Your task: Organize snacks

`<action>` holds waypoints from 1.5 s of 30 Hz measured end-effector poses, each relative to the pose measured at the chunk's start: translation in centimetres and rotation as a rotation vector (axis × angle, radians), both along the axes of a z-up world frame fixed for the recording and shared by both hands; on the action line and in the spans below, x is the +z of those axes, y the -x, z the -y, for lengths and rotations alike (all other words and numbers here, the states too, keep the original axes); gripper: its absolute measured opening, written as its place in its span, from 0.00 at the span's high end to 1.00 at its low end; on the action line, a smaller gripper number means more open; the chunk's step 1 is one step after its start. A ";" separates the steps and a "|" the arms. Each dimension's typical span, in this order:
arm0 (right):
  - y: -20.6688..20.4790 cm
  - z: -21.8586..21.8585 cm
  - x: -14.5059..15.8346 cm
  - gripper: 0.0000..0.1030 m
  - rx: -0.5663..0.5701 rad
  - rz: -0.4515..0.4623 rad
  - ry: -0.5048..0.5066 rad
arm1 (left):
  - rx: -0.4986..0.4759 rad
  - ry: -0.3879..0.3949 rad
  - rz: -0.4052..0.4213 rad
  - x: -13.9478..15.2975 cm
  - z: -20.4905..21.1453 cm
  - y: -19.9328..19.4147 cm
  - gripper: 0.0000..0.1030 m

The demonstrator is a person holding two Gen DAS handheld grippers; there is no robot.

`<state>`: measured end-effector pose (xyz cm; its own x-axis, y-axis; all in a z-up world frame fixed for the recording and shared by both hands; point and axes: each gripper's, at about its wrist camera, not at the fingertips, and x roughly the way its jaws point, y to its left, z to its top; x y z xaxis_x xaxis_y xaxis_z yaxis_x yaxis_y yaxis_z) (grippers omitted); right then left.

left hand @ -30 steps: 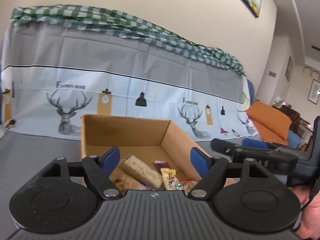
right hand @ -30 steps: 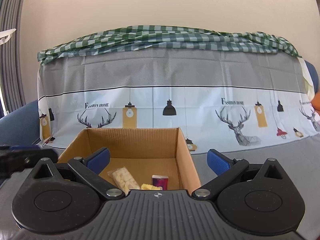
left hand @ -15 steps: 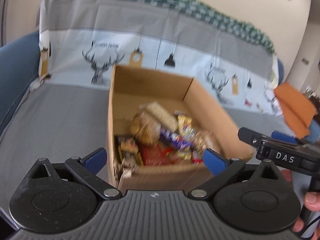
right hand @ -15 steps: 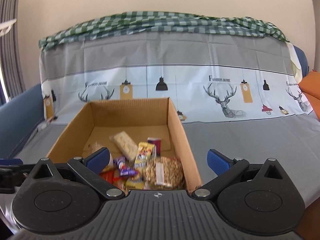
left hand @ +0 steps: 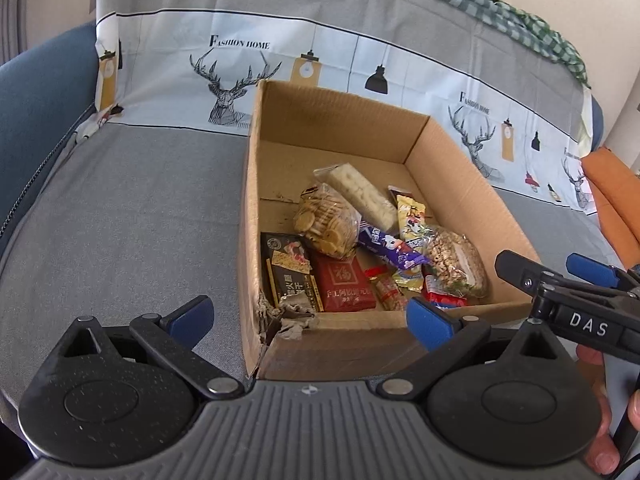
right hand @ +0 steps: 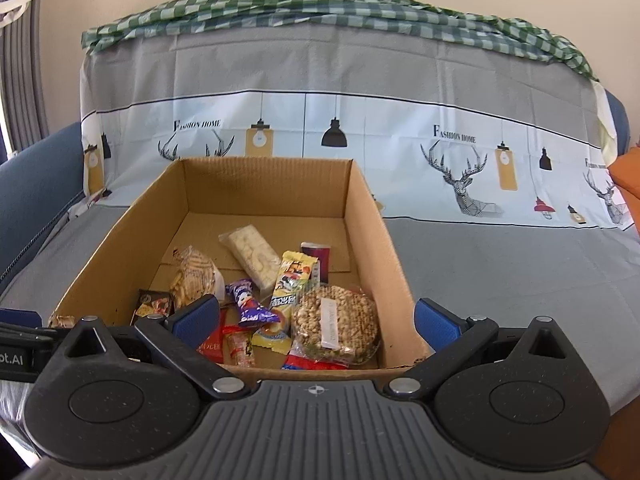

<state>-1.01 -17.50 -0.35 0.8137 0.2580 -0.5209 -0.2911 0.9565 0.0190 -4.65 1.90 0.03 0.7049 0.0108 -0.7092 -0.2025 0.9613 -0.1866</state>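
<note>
An open cardboard box point(left hand: 460, 168) point(right hand: 372, 216) sits on the grey sofa cover and holds several snack packs. Among them are a bag of round crackers point(left hand: 326, 222) point(right hand: 194, 276), a long white bar point(left hand: 362, 192) point(right hand: 254, 254), a red pack point(left hand: 344, 284), a purple wrapper point(left hand: 390, 250) point(right hand: 248, 304) and a peanut brittle pack point(left hand: 456, 260) point(right hand: 338, 322). My left gripper point(left hand: 310, 320) is open and empty, above the box's torn near corner. My right gripper point(right hand: 316, 320) is open and empty over the box's near edge; it also shows in the left wrist view point(left hand: 560, 280).
The sofa is draped with a grey and white deer-print cloth point(right hand: 460, 160) and a green checked cloth point(right hand: 320, 4) along its top. A blue armrest point(left hand: 36, 92) is on the left. An orange cushion point(left hand: 612, 196) lies at the right.
Both grippers have risen and tilted down, so more of the box's inside and its snacks shows. Both stay open and empty.
</note>
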 end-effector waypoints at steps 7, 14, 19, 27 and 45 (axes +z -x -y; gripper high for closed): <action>-0.2 -0.2 -0.1 0.01 0.011 -0.005 0.006 | 0.004 0.016 -0.012 -0.1 0.1 -0.3 0.01; -0.2 -0.5 -0.2 0.01 0.020 -0.004 0.006 | 0.000 0.011 -0.011 -0.1 0.4 -0.4 0.01; -0.2 -0.7 -0.3 0.01 0.028 -0.003 0.008 | -0.003 0.009 -0.006 -0.1 0.4 -0.3 0.01; -0.2 -0.9 -0.3 0.01 0.032 -0.001 0.011 | -0.007 0.008 -0.007 -0.1 0.5 -0.4 0.01; -0.2 -0.9 -0.3 0.01 0.037 0.007 0.009 | -0.012 0.002 -0.001 -0.1 0.6 -0.4 0.01</action>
<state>-0.80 -16.60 -0.65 0.8075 0.2829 -0.5177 -0.3261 0.9453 0.0080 -4.24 1.26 -0.07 0.7042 0.0007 -0.7100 -0.1913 0.9632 -0.1887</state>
